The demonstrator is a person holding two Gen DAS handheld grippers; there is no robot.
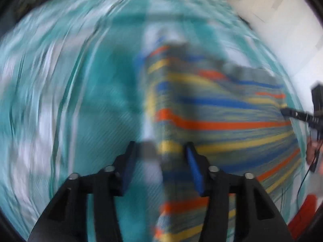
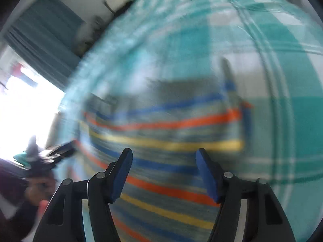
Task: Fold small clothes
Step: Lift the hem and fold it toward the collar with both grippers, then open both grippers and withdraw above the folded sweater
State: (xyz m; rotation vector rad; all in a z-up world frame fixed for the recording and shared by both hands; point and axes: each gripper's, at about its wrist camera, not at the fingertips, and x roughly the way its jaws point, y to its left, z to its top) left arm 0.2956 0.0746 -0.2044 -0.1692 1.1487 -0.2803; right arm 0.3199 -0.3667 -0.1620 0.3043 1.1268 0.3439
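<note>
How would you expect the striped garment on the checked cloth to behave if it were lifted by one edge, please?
The striped garment lies flat and already folded over on the teal checked cloth, so it probably droops limply. Thin knit, likely light. Its layers may slide apart.

Striped garment (image 1: pixel 212 109) motion-blurred throughout

left wrist: steep, close | right wrist: same | shared: striped garment (image 1: pixel 212 109)
</note>
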